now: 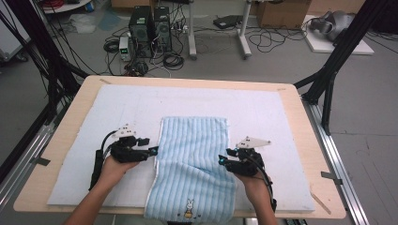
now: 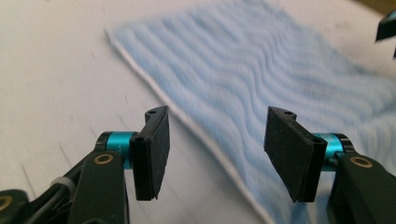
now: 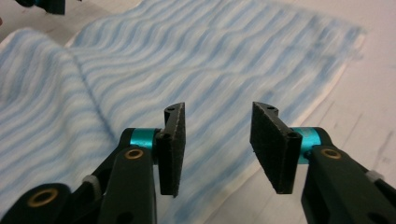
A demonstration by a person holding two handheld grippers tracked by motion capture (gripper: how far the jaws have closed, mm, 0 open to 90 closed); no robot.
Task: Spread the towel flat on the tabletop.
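We see a blue striped towel (image 1: 192, 159) lying folded between our two tongs on a pale mat (image 1: 94, 122). The left gripper (image 1: 152, 151) hovers at its left edge, the right gripper (image 1: 222, 159) at its right edge, both released and empty. No writing shows; a small rabbit picture (image 1: 189, 208) sits nearest us.

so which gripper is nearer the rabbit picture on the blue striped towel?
Right. The right gripper hangs over the blue striped towel, up and right of the rabbit picture. The left gripper sits at the towel's left edge, farther off.
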